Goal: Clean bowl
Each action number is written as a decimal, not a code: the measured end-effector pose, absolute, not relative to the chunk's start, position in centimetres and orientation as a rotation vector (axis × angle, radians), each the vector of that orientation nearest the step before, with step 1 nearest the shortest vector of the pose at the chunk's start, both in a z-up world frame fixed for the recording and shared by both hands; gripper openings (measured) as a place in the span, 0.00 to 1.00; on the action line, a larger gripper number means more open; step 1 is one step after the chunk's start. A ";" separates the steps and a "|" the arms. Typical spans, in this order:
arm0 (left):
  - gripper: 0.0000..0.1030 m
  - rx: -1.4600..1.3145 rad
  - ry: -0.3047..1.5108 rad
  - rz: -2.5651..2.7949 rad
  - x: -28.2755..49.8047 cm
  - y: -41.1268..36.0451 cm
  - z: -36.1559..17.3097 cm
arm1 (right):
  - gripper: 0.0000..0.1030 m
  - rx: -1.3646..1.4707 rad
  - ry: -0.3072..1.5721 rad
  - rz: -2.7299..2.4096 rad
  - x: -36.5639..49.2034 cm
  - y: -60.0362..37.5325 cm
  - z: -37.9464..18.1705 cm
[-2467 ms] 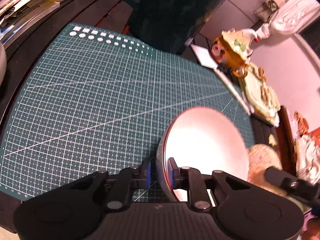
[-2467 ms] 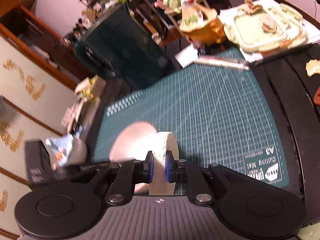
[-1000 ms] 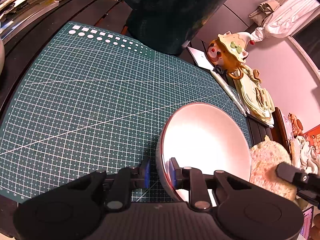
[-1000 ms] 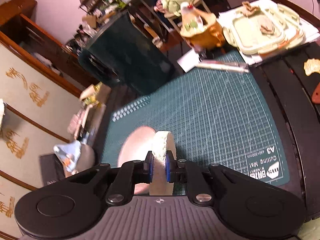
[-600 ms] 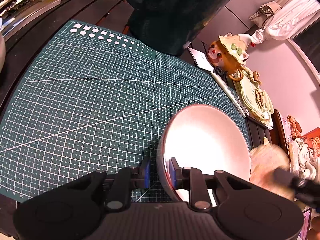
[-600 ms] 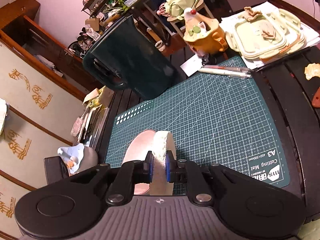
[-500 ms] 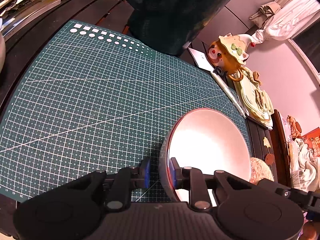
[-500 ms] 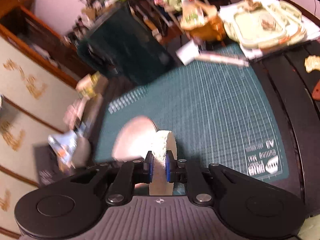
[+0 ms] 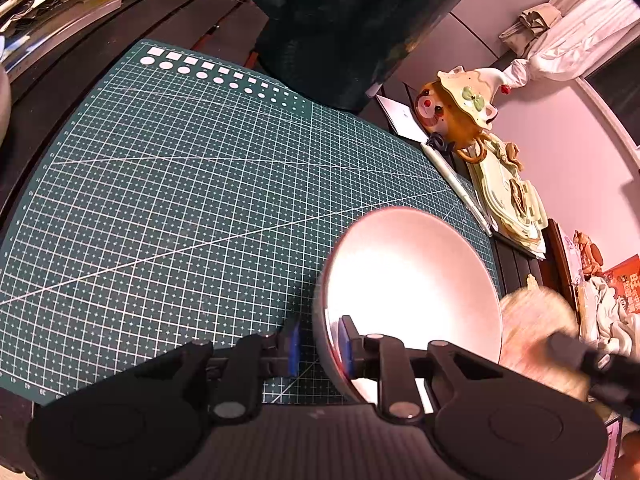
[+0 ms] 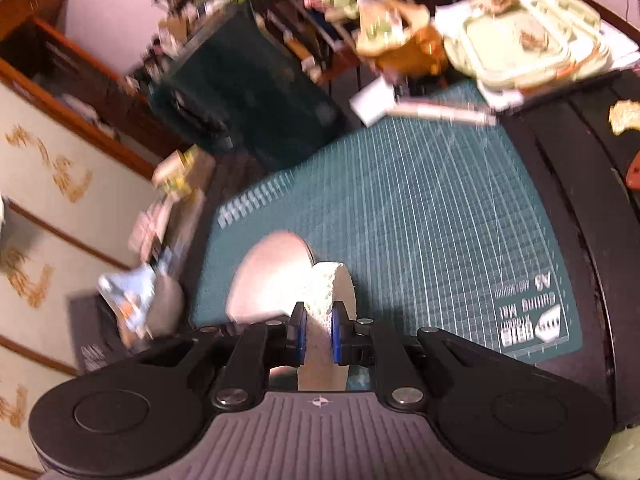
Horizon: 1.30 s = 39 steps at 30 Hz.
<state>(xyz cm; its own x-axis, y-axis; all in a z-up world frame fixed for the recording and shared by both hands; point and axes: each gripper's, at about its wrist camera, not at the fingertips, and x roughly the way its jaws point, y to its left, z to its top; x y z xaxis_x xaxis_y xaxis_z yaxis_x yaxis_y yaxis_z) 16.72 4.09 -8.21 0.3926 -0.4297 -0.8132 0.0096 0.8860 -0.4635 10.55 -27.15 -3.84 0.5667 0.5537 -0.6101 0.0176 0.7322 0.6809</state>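
Evidently mid-scrub: the left gripper [image 9: 318, 344] pinches the rim of a pale, shiny round bowl [image 9: 412, 280], tilted on edge near the green gridded cutting mat's [image 9: 180, 200] front right corner, on the dark desk. The right gripper [image 10: 318, 334], jaws nearly shut, clamps a round cream loofah sponge [image 10: 330, 292] just beside the bowl's rim. Wiping well likely means pressing the sponge's face across the inside while the bowl stays braced. Both grippers angle downward

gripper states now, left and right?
Left gripper: shut on the bowl, rim clamped between the pads.
Right gripper: shut on the sponge.
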 end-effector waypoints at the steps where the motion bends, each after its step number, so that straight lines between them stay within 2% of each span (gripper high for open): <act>1: 0.20 -0.420 1.142 -0.289 16.7 4.1 -8.2 | 0.11 0.702 0.932 0.349 10.5 -27.2 -3.9; 6: 0.20 -0.423 1.142 -0.289 16.8 4.1 -8.3 | 0.11 0.627 1.029 0.344 10.8 -25.7 -5.5; 11: 0.20 -0.416 1.142 -0.290 16.7 4.1 -8.3 | 0.11 0.668 0.930 0.320 10.7 -27.0 -3.8; 19: 0.21 -0.413 1.144 -0.287 16.7 4.1 -8.3 | 0.11 0.679 0.904 0.274 11.1 -27.3 -4.3; 24: 0.21 -0.429 1.165 -0.266 17.0 4.1 -8.2 | 0.11 0.624 0.931 0.317 11.4 -25.9 -4.8; 29: 0.16 -0.432 1.158 -0.274 17.0 3.8 -7.5 | 0.11 0.645 0.959 0.306 11.7 -26.2 -5.4; 33: 0.17 -0.455 1.152 -0.281 17.1 4.0 -7.2 | 0.12 0.634 0.966 0.307 11.8 -25.9 -5.5; 35: 0.21 -0.478 1.171 -0.267 17.2 4.3 -7.9 | 0.12 0.631 0.966 0.308 11.8 -25.8 -5.4; 39: 0.20 -0.549 1.187 -0.270 17.4 4.9 -9.0 | 0.12 0.634 0.968 0.307 11.8 -25.8 -5.4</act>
